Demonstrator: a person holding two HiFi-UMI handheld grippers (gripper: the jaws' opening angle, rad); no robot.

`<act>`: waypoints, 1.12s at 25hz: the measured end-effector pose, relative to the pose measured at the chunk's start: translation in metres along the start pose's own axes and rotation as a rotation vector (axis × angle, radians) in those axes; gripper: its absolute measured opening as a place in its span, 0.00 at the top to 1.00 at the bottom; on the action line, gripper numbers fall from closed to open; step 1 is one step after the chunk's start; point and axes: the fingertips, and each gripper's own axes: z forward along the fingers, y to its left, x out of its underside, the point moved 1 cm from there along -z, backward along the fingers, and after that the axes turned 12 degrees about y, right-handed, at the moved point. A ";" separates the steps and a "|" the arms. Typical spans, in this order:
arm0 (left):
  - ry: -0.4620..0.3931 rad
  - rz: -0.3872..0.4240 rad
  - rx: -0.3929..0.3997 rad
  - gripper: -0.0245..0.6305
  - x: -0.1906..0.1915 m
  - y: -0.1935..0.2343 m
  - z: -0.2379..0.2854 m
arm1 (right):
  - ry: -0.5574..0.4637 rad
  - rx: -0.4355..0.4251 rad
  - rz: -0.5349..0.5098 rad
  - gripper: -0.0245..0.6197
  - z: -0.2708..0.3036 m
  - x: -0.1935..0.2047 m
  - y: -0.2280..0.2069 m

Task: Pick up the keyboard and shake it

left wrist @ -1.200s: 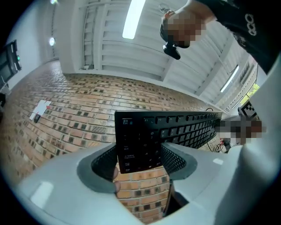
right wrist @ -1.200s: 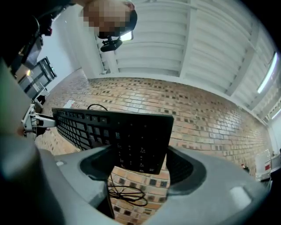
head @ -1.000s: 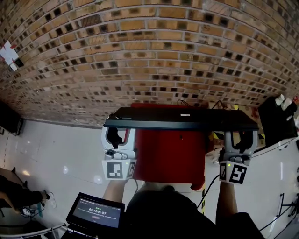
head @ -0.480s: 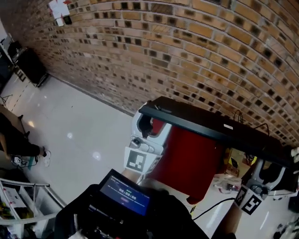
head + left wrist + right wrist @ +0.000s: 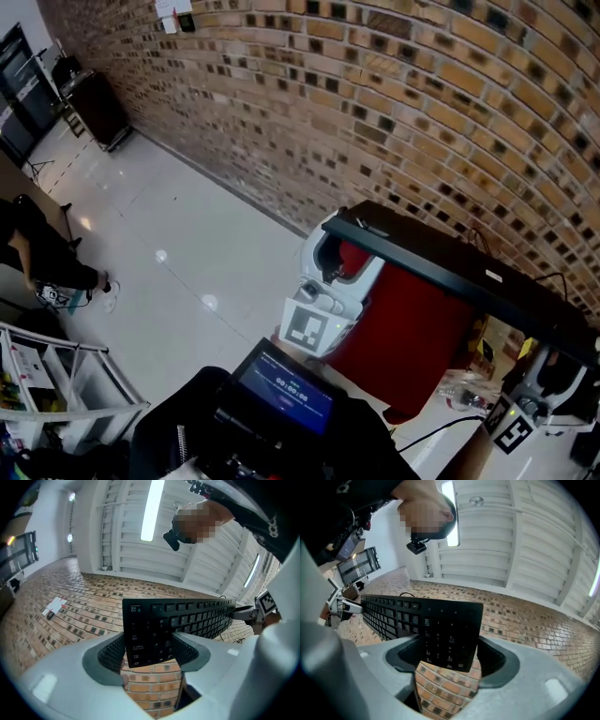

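A black keyboard hangs in the air in front of a brick wall, slanting down toward the right of the head view. My left gripper is shut on its left end, and my right gripper is shut on its right end. In the left gripper view the keyboard has its escape-key end between the grey pads of the left gripper. The right gripper view shows the keyboard with its number-pad end clamped in the right gripper.
Under the keyboard stands a red-covered stand, with a clear bottle and cables beside it. A dark screen sits at my chest. A black cabinet, a person and a white rack are at the left.
The head view has swung left and tilted. The keyboard, level a second ago, now slants down to the right and sits further right in view. Both grippers still hold it.
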 end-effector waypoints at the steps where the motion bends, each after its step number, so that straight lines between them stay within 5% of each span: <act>1: 0.003 0.000 0.000 0.48 0.003 0.000 -0.001 | -0.001 -0.007 -0.007 0.44 0.000 0.001 0.001; 10: -0.022 0.010 0.027 0.48 -0.010 0.000 0.006 | -0.020 0.033 0.000 0.44 -0.009 -0.004 -0.004; 13: -0.108 0.007 0.031 0.48 -0.023 -0.007 -0.011 | -0.033 0.020 0.006 0.44 -0.020 -0.003 -0.004; 17: 0.052 -0.010 0.004 0.48 0.009 0.003 -0.013 | 0.010 -0.013 -0.007 0.44 -0.012 0.004 0.009; 22: -0.218 0.016 0.020 0.48 -0.047 0.002 -0.031 | -0.068 -0.051 0.016 0.44 -0.020 -0.021 0.018; 26: 0.031 0.016 -0.005 0.48 0.004 0.015 -0.020 | -0.030 -0.043 0.011 0.44 -0.006 -0.002 0.023; 28: 0.034 -0.012 -0.004 0.48 0.001 0.011 -0.012 | -0.046 -0.039 0.036 0.44 -0.005 0.001 0.018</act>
